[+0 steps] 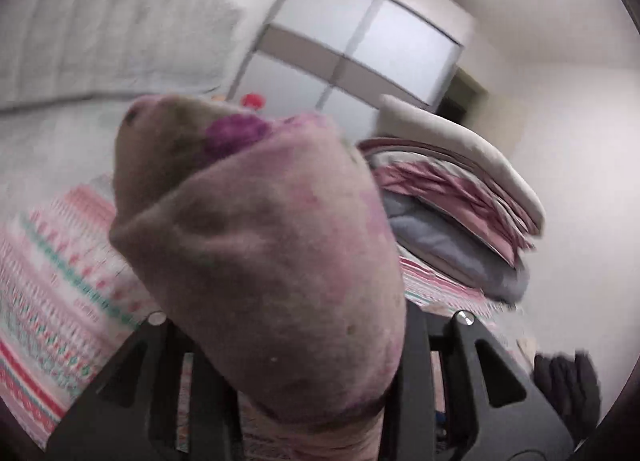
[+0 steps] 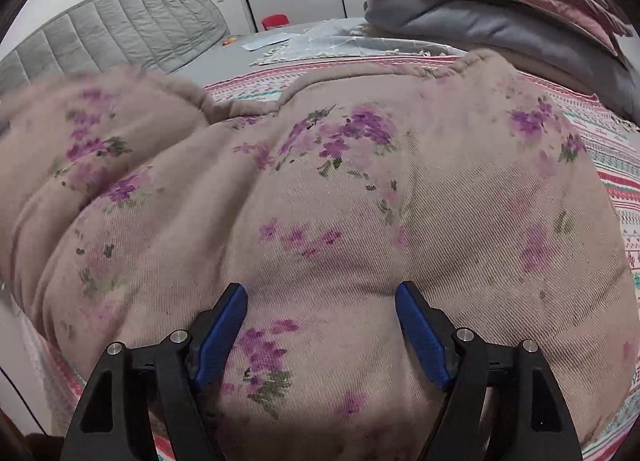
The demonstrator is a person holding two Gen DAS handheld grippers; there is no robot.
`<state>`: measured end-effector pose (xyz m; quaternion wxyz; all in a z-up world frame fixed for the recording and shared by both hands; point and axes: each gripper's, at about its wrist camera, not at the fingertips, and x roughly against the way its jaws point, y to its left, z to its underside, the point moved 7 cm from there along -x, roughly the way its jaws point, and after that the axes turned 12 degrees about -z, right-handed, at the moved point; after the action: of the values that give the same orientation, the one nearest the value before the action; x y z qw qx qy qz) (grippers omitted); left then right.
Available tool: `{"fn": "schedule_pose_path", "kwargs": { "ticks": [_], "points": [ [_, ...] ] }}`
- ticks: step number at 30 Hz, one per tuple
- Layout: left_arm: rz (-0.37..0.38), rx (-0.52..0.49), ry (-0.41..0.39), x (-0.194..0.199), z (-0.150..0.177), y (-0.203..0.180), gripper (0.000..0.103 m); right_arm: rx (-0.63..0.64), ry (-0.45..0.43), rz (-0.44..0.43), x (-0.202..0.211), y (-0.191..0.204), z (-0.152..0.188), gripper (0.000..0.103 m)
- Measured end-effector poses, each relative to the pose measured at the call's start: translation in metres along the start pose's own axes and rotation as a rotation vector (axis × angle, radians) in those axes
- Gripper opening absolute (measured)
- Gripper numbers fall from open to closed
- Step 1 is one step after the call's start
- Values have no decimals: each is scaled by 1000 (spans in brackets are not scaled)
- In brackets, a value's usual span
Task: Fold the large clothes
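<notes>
Clearly you are handling a thick, padded floral garment (image 2: pixel 340 197), beige with purple flower sprays, and it lies puffed up across the near part of the bed, spreading toward the near left edge where a fold rises. Judging by its quilted bulk, it will be soft and springy rather than stiff, moderately heavy when lifted whole, and inclined to bulge back open after a fold. Its twill surface looks grippy, not slippery, and nothing about it seems fragile.

Your left gripper (image 1: pixel 296 373) is clamped on a bunched hem or cuff of that garment, held up in the air; the cloth hides the fingertips. Your right gripper (image 2: pixel 320 325) stands with its blue pads (image 2: pixel 222 337) spread apart, pressing down on or just above the fabric, holding nothing. I would take hold at a seam or edge, where the padding thins, rather than mid-panel, where the jaws would only pinch stuffing.

Beneath the garment lies a striped patterned bedspread (image 2: pixel 616 181). Toward the far right corner of the bed sits a stack of folded quilts (image 2: pixel 500 9), and a grey padded headboard (image 2: pixel 120 25) runs along the far left edge.
</notes>
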<state>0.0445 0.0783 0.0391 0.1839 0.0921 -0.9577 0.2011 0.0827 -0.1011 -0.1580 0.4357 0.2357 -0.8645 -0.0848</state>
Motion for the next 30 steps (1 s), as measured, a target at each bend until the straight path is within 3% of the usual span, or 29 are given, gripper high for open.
{"fn": "schedule_pose_path", "kwargs": {
  "ticks": [4, 8, 12, 15, 18, 20, 22, 26, 28, 30],
  "points": [
    [126, -188, -40, 13, 5, -97, 38, 3, -22, -117, 21, -8, -3, 79],
    [192, -380, -14, 10, 44, -169, 43, -77, -72, -235, 73, -29, -15, 78],
    [260, -630, 69, -1, 121, -219, 48, -257, -226, -219, 134, -100, -21, 80],
    [284, -879, 130, -2, 198, -235, 57, -480, -315, -287, 163, -161, -10, 82],
    [277, -1054, 41, 9, 241, -234, 73, -659, -342, -435, 172, -194, 3, 82],
    [289, -1087, 9, 19, 250, -232, 76, -730, -332, -567, 169, -197, 5, 82],
    [321, -1039, 23, 26, 237, -230, 78, -745, -298, -667, 160, -185, 2, 84],
    [396, -959, 55, 44, 222, -230, 82, -715, -156, -714, 130, -148, -3, 84],
    [411, -988, 59, 53, 227, -225, 83, -684, -87, -725, 108, -128, -9, 84],
    [415, -1036, 43, 67, 228, -210, 84, -673, -80, -745, 98, -120, -14, 84]
  ]
}}
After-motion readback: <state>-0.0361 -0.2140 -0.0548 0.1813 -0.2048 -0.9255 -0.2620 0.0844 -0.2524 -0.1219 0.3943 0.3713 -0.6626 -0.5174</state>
